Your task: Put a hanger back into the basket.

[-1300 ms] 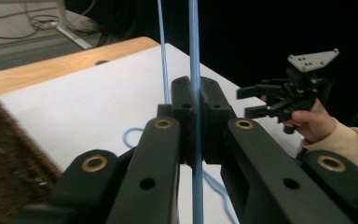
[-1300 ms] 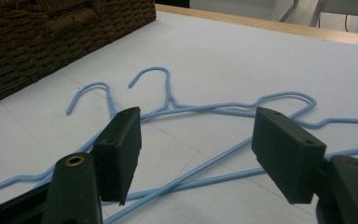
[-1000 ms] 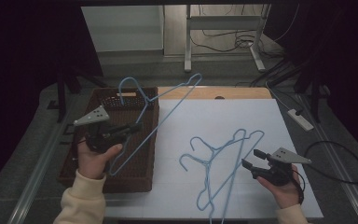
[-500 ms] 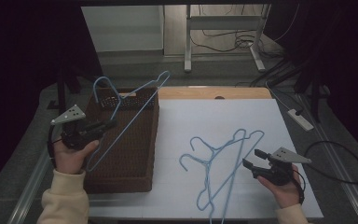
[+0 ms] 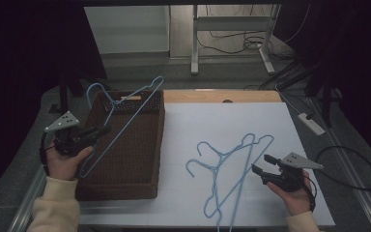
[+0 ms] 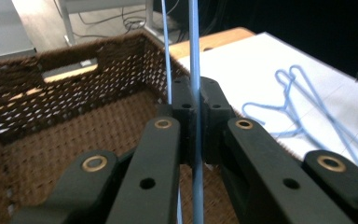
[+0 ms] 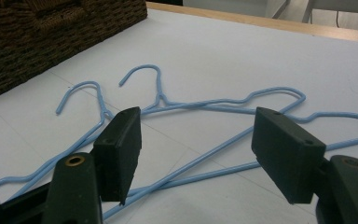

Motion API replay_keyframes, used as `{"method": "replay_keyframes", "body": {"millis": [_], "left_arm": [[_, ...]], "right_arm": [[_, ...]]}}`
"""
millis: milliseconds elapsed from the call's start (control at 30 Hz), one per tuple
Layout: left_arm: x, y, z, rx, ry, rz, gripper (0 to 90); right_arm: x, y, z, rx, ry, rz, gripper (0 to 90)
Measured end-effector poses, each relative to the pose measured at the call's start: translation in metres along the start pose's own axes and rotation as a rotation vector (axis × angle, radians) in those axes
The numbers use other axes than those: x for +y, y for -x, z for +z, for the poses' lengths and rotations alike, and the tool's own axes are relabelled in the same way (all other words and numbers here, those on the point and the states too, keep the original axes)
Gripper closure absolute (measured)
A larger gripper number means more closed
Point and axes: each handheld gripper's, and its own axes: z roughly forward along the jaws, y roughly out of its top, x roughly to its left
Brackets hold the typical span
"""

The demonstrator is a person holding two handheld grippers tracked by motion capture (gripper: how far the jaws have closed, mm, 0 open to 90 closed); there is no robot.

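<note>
My left gripper point(image 5: 100, 130) is shut on a blue wire hanger point(image 5: 155, 83), which stands tilted over a brown wicker basket point(image 5: 125, 189) at the left of the table. In the left gripper view the pads point(image 6: 184, 100) pinch the hanger's wire point(image 6: 194, 46) above the basket's inside point(image 6: 51, 88). Two more blue hangers point(image 5: 244, 145) lie overlapped on the white sheet. My right gripper point(image 5: 263, 165) rests open just right of them. In the right gripper view its gripper point(image 7: 200, 144) stands wide above the hangers' crossed bars point(image 7: 205, 105), touching nothing.
The white sheet point(image 5: 222, 121) covers most of the table, with a wooden strip point(image 5: 251, 95) along its far edge. A white power strip point(image 5: 311, 123) lies at the right edge. Table legs and cables stand on the floor beyond.
My left hand has carried the hanger leftward and slightly down, from over the basket's middle to its left side. The right hand and the two hangers on the sheet have stayed put.
</note>
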Motion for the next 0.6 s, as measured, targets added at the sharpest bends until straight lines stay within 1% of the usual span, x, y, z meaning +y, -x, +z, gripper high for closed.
{"method": "replay_keyframes", "body": {"millis": [100, 200, 300, 433, 600], "left_arm": [[-0.003, -0.009, 0.002, 0.020, -0.048, 0.000, 86.0], [-0.006, -0.019, 0.008, 0.018, -0.079, -0.017, 86.1], [-0.009, -0.024, 0.015, 0.019, -0.102, -0.018, 86.0], [-0.011, -0.026, 0.021, 0.004, -0.119, -0.007, 86.1], [-0.016, -0.028, 0.032, 0.004, -0.183, 0.004, 86.0]], "right_arm": [[0.000, 0.001, 0.000, 0.001, 0.004, 0.001, 34.1], [0.001, 0.000, 0.000, 0.002, 0.004, 0.001, 34.1], [0.001, 0.000, 0.000, 0.004, 0.000, 0.000, 34.1], [0.000, 0.000, 0.000, 0.002, -0.003, 0.002, 34.1], [0.000, 0.001, 0.000, -0.005, -0.005, 0.009, 34.1]]}}
